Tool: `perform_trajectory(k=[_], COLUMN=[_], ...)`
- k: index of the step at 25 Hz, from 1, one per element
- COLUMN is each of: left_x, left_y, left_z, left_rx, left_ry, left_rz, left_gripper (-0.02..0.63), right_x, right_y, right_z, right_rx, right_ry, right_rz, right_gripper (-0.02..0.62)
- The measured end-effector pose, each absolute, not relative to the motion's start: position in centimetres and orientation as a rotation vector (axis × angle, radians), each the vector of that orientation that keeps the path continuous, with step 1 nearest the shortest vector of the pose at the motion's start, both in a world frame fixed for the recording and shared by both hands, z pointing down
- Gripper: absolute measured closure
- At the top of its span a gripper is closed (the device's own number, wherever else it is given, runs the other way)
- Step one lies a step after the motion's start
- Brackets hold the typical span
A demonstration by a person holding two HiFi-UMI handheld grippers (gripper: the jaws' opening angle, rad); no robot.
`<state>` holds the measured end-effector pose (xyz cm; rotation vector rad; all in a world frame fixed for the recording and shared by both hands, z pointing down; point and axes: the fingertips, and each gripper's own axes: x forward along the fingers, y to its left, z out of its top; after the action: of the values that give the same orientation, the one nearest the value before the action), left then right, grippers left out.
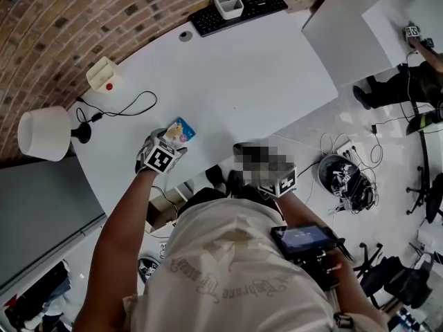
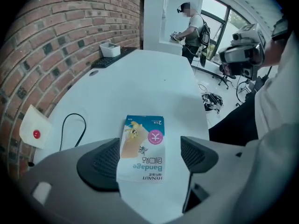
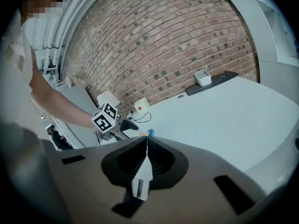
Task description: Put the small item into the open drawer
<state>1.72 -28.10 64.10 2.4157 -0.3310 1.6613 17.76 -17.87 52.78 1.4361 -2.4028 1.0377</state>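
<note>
A small blue-and-white bandage packet point(image 1: 178, 131) point(image 2: 142, 146) lies flat on the white desk point(image 1: 242, 81) near its front edge. My left gripper point(image 1: 169, 144) point(image 2: 149, 155) stands open around it. The left pad point(image 2: 103, 161) is at the packet's edge and the right pad point(image 2: 196, 154) stands apart from it. My right gripper point(image 1: 282, 182) point(image 3: 145, 143) hangs off the desk by my body, shut with nothing between its jaws. Its view catches the left gripper point(image 3: 112, 119) and a sliver of the packet point(image 3: 148, 133). No drawer shows plainly.
A white lamp point(image 1: 45, 133), a black cable point(image 1: 128, 108) and a small white box with a red button point(image 1: 104, 76) sit on the desk's left. A keyboard point(image 1: 242, 9) and a white bin point(image 1: 228, 2) are at the far end. Cables and gear point(image 1: 346, 178) litter the floor on the right.
</note>
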Motion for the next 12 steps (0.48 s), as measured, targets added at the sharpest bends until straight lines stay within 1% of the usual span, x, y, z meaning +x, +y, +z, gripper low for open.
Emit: perform_trajectory(k=[12], left_x=[1.5], left_y=[-29.2], left_z=[67.0], left_rx=[2.292], left_ry=[-0.193], left_rz=[1.859], left_gripper=[0.202], right_x=[20.0], right_y=[-17.4], right_z=[53.4], right_rx=[1.544], right_ry=[-2.330], right_rz=[1.084], right_gripper=[0.589])
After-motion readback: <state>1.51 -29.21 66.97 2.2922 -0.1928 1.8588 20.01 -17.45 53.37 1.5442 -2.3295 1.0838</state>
